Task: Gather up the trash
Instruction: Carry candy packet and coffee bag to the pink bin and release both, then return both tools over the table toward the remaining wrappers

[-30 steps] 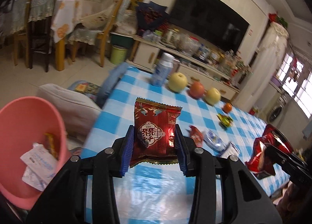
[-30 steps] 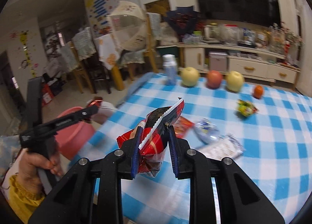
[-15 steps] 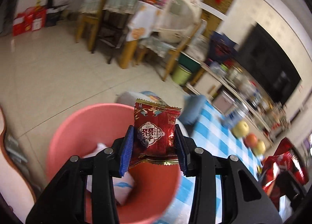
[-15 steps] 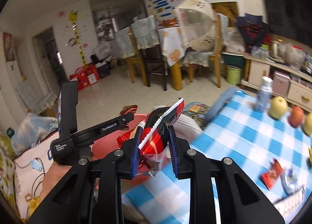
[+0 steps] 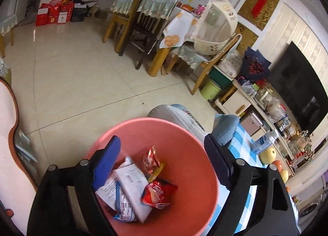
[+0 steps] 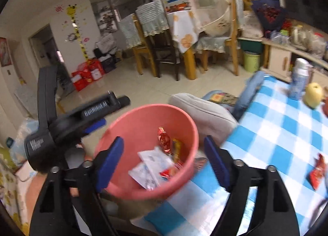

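A pink bin point(image 5: 184, 129) stands on the floor beside the table, right under both grippers. In it lie white packets point(image 5: 127, 190), a crumpled red packet point(image 5: 157, 193) and a small red sweet wrapper point(image 5: 150, 159). My left gripper point(image 5: 162, 151) hangs over the bin with its jaws opening and nothing between them. Above the bin point(image 6: 143, 117) my right gripper point(image 6: 164, 147) is opening too, and it holds nothing. The left gripper point(image 6: 110, 112) also shows at the left of the right wrist view. One red wrapper point(image 6: 316, 172) still lies on the blue checked table point(image 6: 276, 133).
A bottle point(image 6: 299, 78) and an apple point(image 6: 312, 94) stand at the table's far end. A grey cushion point(image 6: 203, 110) sits just behind the bin. Wooden chairs point(image 5: 143, 20) and a covered dining table stand across the tiled floor. A green bucket point(image 5: 211, 90) is by the TV cabinet.
Both grippers swung left from the table to over the pink bin. Each was shut on a red packet; both now stand open and the packets have gone from between their jaws.
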Demonstrator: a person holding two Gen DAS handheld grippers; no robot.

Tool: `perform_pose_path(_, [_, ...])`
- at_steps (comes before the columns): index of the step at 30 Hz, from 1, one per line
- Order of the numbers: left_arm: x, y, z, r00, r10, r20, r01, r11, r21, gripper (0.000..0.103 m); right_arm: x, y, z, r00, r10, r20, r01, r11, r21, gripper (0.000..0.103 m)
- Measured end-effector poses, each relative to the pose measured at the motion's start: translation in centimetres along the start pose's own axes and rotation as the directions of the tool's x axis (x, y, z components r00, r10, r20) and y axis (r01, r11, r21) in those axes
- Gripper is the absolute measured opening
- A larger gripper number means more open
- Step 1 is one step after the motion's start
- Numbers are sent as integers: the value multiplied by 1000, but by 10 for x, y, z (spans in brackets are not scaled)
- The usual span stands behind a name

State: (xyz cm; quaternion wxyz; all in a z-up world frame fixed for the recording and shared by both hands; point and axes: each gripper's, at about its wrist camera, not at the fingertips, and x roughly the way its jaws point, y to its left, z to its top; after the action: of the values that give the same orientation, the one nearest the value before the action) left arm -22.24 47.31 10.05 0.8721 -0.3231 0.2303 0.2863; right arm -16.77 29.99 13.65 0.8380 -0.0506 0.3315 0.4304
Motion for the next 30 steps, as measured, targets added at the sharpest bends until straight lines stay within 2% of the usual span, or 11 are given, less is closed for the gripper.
perform_pose_path(5, [-4,-30,-15,993,-114,43,108,986,131,93,-33,-9,-29,996,-87,4,87,996,-28,90])
perform_pose_path(10, [-2,-66,-36,969,-247,-21,246,946,213,93,-71,-23,-58,986,-164,20,164,985,-56,91])
perform_pose_path(12, [-5,-76,-42,962,-272,-35,272,934,229,93,-85,-31,-69,982,-187,26,189,980,-65,92])
perform_pose_path(17, [-16,-94,-58,956,-291,-28,287,915,285,93,-120,-50,-91,966,-247,77,252,966,-63,94])
perform_pose_path(20, [-20,-110,-72,964,-260,-44,259,896,361,93,-143,-63,-103,945,-300,133,308,950,-46,96])
perform_pose_path(27, [-39,-136,-101,960,-274,-55,266,835,482,93,-187,-100,-118,889,-414,196,412,910,51,98])
perform_pose_path(30, [-48,-144,-119,956,-289,-59,274,798,536,93,-196,-114,-121,879,-436,192,428,900,80,98])
